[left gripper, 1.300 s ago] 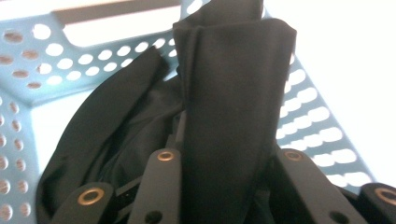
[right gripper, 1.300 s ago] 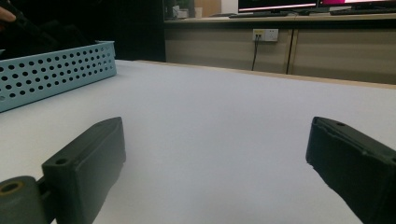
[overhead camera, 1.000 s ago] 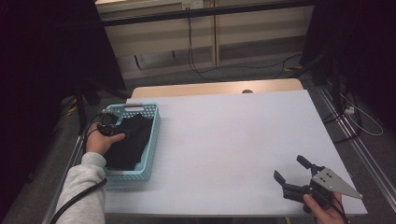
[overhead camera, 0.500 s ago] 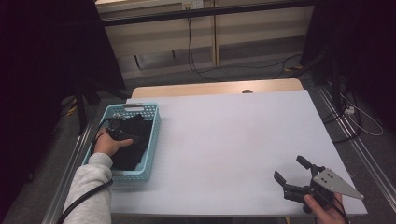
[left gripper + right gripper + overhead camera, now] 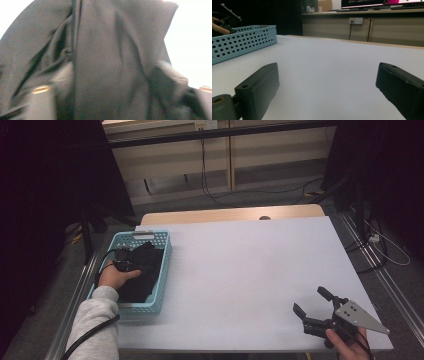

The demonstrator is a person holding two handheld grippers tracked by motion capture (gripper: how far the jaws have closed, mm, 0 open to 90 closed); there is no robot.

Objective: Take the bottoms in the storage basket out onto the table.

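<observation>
The black cloth (image 5: 142, 272) lies bunched up inside the light blue basket (image 5: 162, 270), which sits at the left edge of the white tabletop (image 5: 240, 270). The left gripper (image 5: 121, 266) is down in the basket, right on the cloth. In the left gripper view the dark cloth (image 5: 105, 57) sits between the two jaws, and they have just been closing in on a thick fold of it. They are about half shut. The picture is blurry, so I cannot tell if the pads are really pressing the fold yet. To do this step well, the jaws should squeeze all the way onto the fold before the hand lifts. A thick bunch is good to grab, because a thin edge could slip out. Then the hand should go straight up, slowly, so the cloth comes out clean and does not catch on the basket's wall with its little holes. If the basket starts to rise too, it is best to stop and shake the cloth loose. The right gripper (image 5: 312, 312) waits far away, near the front right corner of the tabletop. Its jaws are wide open and hold nothing. It could come over later to help spread the cloth out.
</observation>
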